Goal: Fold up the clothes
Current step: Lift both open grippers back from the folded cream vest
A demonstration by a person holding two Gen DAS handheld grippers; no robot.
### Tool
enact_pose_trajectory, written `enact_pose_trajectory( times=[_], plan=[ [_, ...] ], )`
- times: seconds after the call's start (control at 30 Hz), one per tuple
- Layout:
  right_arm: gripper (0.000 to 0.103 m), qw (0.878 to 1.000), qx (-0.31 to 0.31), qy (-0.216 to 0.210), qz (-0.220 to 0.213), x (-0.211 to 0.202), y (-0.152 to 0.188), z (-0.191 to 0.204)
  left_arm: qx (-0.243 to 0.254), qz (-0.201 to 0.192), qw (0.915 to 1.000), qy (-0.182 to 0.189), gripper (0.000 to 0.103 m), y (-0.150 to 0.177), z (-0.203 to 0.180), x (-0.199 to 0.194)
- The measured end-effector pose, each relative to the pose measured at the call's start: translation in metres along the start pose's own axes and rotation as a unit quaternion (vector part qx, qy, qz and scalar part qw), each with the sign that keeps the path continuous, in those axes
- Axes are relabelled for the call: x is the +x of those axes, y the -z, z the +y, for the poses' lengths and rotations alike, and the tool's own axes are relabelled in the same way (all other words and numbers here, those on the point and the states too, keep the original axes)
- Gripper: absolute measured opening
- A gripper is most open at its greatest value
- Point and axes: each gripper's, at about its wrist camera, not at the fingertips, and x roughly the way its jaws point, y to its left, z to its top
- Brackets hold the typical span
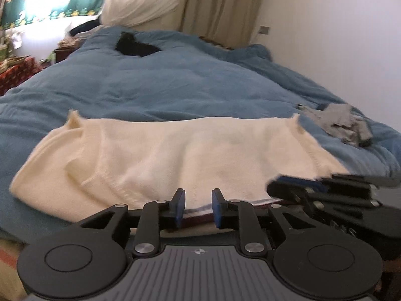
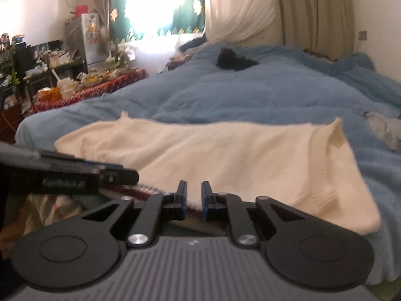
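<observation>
Two tools, left (image 1: 198, 207) and right (image 2: 194, 199), both released above one cream sweater (image 1: 175, 150)

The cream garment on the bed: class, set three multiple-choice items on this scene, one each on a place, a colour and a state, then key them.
1. Where does the cream garment lie?
A. on the blue duvet
B. on the floor
C. on a chair

2. What colour is the small crumpled garment near the wall side?
A. red
B. grey
C. yellow

3. How do the left gripper jaws stand?
A. clamped on a black sock
B. fully hidden
C. slightly apart, gripping nothing

Key: 1 A, the duvet surrounds it; 2 B, it is grey on blue; 3 C, a gap shows between the blue pads.
</observation>
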Motion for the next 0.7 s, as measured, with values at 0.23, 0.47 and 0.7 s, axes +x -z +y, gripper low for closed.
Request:
enact_pose_trajectory(
  times=[0.23,0.47,0.7],
  plan=[
    [0.009,0.999,-0.021,0.004,0.032,0.003,0.021,0.000,0.019,0.036,0.9992,0.002,0.024,0.009,-0.003,0.005],
    [0.009,1.000,0.008,-0.004,0.024,-0.028,0.028,-0.015,0.017,0.033,0.9993,0.004,0.024,0.014,0.000,-0.009],
    [0.016,0.999,0.015,0.034,-0.036,-0.057,0.007,-0.035,0.010,-0.021,0.9997,-0.007,0.024,-0.007,0.006,-0.030]
  ],
)
